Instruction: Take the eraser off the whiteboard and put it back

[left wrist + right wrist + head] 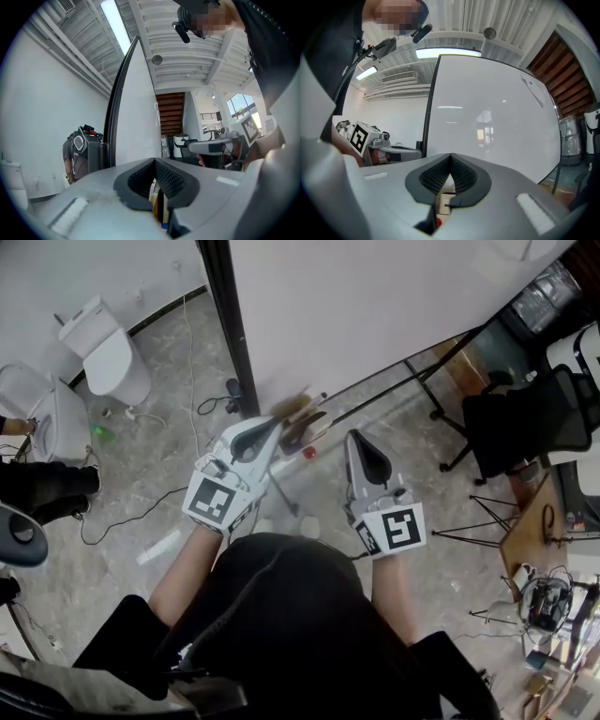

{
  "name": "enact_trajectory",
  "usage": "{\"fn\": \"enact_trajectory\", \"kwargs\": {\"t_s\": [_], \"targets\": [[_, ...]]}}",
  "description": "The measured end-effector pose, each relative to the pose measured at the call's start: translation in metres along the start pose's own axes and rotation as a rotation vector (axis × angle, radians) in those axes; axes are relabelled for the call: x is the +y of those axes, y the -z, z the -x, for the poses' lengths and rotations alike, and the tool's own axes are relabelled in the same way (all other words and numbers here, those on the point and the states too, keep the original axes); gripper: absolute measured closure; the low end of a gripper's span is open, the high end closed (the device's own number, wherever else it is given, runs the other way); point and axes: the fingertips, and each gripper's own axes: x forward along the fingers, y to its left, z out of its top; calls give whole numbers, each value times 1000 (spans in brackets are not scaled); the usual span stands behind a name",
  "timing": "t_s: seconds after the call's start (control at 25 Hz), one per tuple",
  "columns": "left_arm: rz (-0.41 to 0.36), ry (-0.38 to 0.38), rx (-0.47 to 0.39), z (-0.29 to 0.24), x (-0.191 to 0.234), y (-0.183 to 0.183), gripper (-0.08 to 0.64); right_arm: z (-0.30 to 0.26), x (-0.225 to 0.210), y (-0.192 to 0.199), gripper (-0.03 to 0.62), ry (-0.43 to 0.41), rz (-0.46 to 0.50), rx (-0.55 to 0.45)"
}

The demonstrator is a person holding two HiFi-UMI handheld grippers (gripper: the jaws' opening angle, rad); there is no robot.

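The whiteboard (375,306) stands ahead, with its ledge (394,381) along the lower edge. A brown, blurred eraser (298,411) lies at the ledge's left end, beside a red-capped marker (309,453). My left gripper (275,425) points at the eraser, its tip close to it; whether they touch I cannot tell. In the left gripper view its jaws (154,160) meet with nothing clamped. My right gripper (353,437) is just right of the eraser, shut and empty (450,154). A beige block (445,204) and a red cap (437,222) show below its jaws.
The board's black post (230,324) rises at the left. A white toilet (103,352) and cables (131,512) are on the floor at the left. A black office chair (525,423), tripod legs (478,521) and a cluttered desk (544,596) are at the right.
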Motion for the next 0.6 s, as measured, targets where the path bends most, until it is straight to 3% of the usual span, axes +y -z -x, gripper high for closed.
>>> {"fn": "enact_trajectory", "kwargs": {"t_s": [0.6], "targets": [[4,-5,11,0,4,4,555,-6,-5,2,583,6,-11,1]]}}
